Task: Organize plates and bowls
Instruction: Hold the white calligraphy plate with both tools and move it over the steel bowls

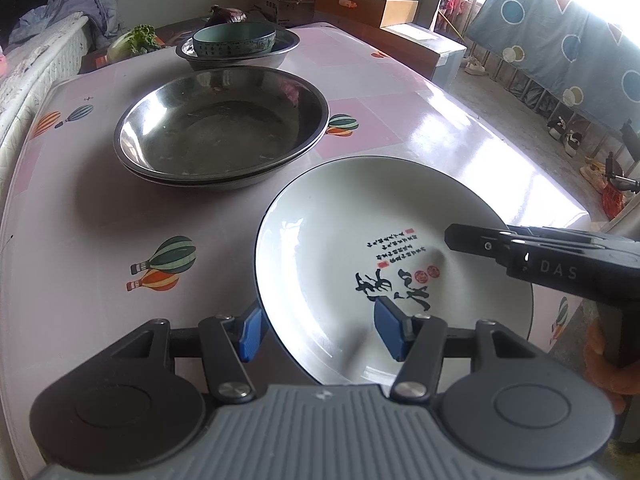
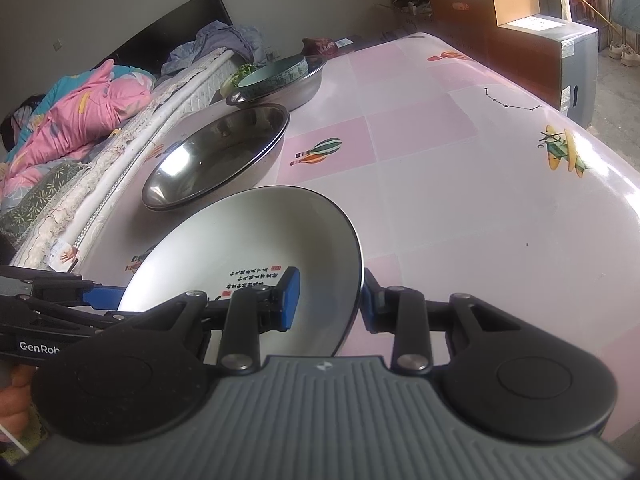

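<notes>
Both grippers straddle the rim of one white plate (image 1: 394,264) with calligraphy print. Left gripper (image 1: 320,328): jaws apart, one blue pad outside the rim at about 9 o'clock of the plate, the other over the plate's inside; neither pad looks pressed home. Right gripper (image 2: 328,294): same arrangement on the opposite edge, one pad inside the well, one outside the rim at roughly 3 o'clock, jaws apart with the rim between them.

Plate sits tilted, near edge low; whether it bears on the pink tablecloth (image 1: 80,208) or is propped on the pads, I cannot tell.

Beyond it at 11 o'clock in the left wrist view: stacked steel basins (image 1: 222,128), near the plate but not touching. Further, at 12 o'clock: a teal bowl (image 1: 234,40) nested in another steel basin (image 1: 238,56).

Judgement on the step: this reads as taking hold of the plate to move it toward the stack or a place of its own.

- Close both sets of pads on the rim evenly; glazed ceramic is slick (a one-sided pinch would let it pivot).
- Seat the pads deep over the rim before lifting.
- Keep the two grips level so the plate does not twist.
- Lift clear of the basin edge; a knock there risks a chip.
</notes>
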The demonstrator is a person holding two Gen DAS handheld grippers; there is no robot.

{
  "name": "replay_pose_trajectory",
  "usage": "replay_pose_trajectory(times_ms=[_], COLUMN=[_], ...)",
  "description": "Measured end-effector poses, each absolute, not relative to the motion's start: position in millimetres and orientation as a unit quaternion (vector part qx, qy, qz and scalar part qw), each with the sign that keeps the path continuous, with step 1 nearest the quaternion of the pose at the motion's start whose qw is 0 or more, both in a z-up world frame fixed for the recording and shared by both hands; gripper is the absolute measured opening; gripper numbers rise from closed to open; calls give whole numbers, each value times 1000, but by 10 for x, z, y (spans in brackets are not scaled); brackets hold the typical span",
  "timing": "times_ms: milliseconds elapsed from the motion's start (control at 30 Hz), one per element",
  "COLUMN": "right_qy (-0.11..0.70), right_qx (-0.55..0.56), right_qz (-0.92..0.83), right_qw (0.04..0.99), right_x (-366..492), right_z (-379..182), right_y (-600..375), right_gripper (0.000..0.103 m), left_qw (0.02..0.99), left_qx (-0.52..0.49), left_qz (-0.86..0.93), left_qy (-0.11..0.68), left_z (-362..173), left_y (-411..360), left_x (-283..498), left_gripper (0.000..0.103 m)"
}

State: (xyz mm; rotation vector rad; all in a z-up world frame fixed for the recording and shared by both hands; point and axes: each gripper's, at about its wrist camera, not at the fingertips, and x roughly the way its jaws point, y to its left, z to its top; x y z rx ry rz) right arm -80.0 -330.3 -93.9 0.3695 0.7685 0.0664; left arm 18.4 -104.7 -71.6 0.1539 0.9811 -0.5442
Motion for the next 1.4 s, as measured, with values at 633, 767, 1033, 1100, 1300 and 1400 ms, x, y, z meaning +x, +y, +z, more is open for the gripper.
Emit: replay_pose_trajectory(times_ms=[633,767,1033,1100,1300,1400], right_qy=[364,362,361,360,360,359], right_qx=[171,170,169,169,169,168], right_qz=[34,34,34,34,35,35], right_qw=[915,916,916,917,917,918], right_x=[-751,-743,-751,-753,-751,-749], right_z=[-776,-757,-747,-737,-725,-708], right_y=[-3296,-3292,-3285,-3287,-3285,-3281], right_gripper=[31,31,31,31,31,31], left_qw=[854,855,858,858,859,860], left_qx=[61,60,58,57,57,56], left_qz=[-256,-256,-254,-254,-254,-254], left_qy=[449,447,442,442,441,440], left_z=[-566,-546,-512,-509,-505,-489], left_y=[-1001,-994,-980,-977,-975,-963], left_x=[142,141,125,127,125,124], left_gripper=[58,58,58,58,58,58])
